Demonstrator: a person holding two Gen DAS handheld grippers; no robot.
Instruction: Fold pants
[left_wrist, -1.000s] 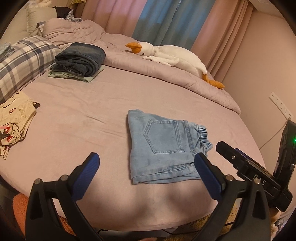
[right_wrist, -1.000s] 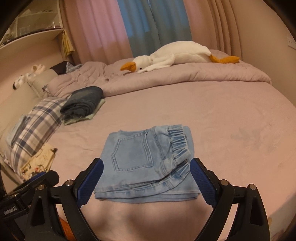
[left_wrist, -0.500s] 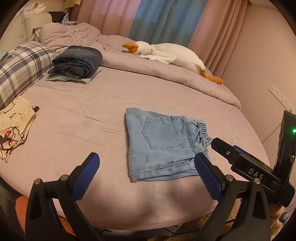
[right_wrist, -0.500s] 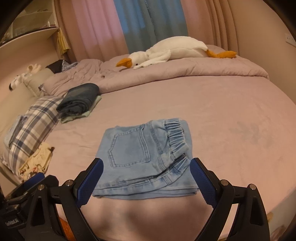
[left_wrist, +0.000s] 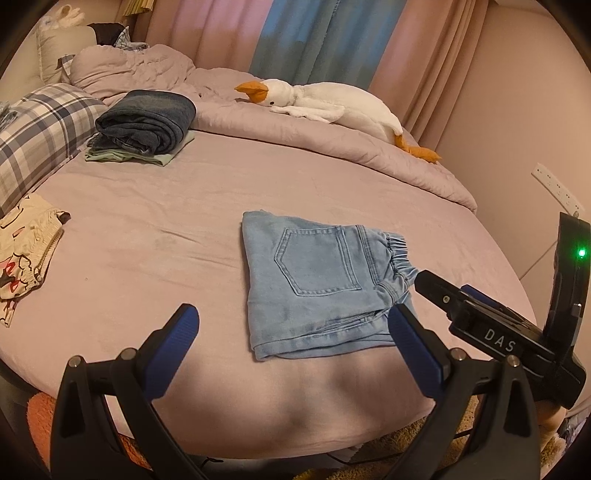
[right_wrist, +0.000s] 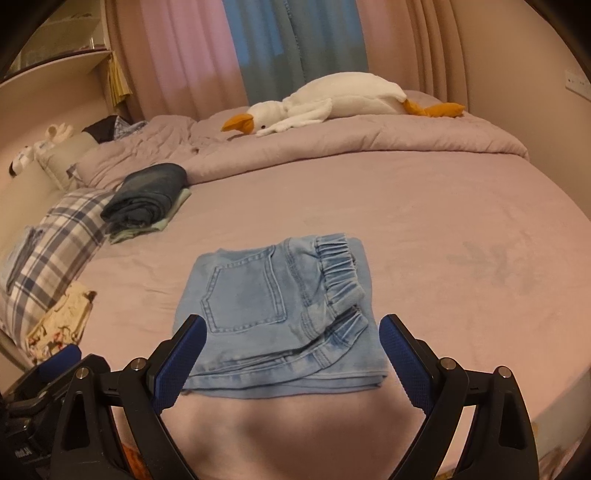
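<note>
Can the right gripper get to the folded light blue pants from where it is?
Probably yes. The right gripper is open and the light blue pants lie flat on the bed just beyond its fingers, with nothing between.

A bedroom in a home. A round bed (left_wrist: 155, 229) with a mauve sheet fills the view; a rumpled quilt (right_wrist: 332, 142) of the same colour lies along its far side, with a plush goose (right_wrist: 332, 98) stretched on top. A plaid pillow (left_wrist: 40, 129) and a pale pillow (left_wrist: 55, 44) lie at the head end. Folded clothes (left_wrist: 147, 122) are stacked on the sheet near the plaid pillow. Pink and blue curtains (right_wrist: 236, 48) hang behind the bed. A shelf (right_wrist: 55, 62) stands beside the bed, and a wall socket (left_wrist: 556, 184) is mounted on the plain wall.
</note>
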